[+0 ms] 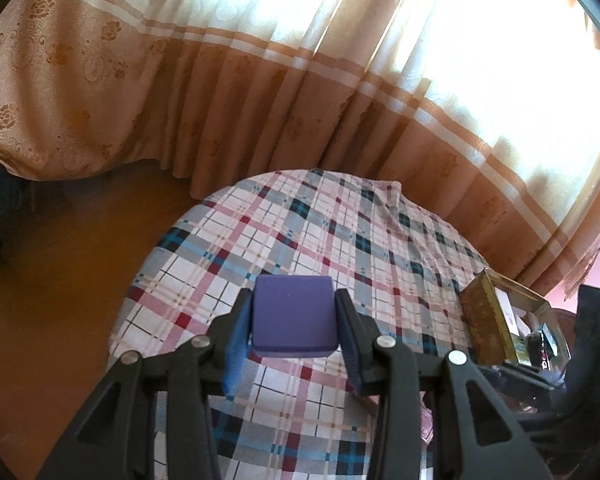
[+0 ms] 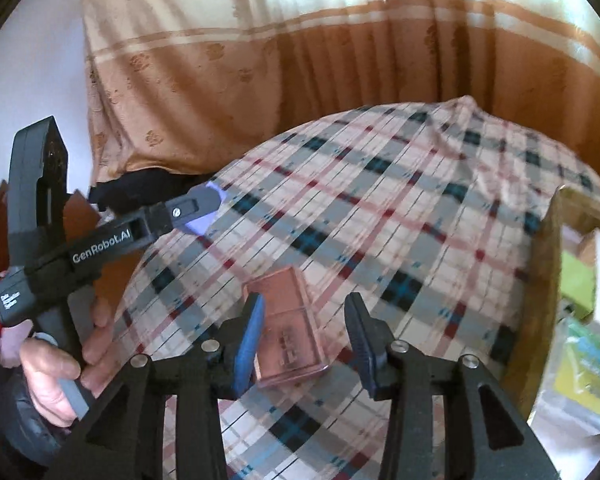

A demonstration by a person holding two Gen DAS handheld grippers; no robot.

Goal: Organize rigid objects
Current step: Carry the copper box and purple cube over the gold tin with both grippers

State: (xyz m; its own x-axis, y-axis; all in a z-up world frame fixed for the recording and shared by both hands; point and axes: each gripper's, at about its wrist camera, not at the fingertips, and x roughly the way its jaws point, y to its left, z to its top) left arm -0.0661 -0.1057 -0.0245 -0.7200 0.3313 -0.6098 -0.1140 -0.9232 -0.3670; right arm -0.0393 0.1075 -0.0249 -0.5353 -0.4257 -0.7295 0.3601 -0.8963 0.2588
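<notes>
Risk sits with the right gripper (image 2: 304, 338), jaws parted around a pink rectangular case (image 2: 290, 338) flat on the plaid cloth (image 2: 400, 216) — closing off-centre may push it away — while the left gripper (image 1: 294, 320) clamps a purple cube (image 1: 293, 316) above the cloth.

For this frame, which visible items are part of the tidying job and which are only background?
In the job:
- purple block, clamped in the left gripper
- pink flat case, lying on the cloth between the right gripper's open jaws
- gold box

Background:
- plaid cloth
- curtain
</notes>
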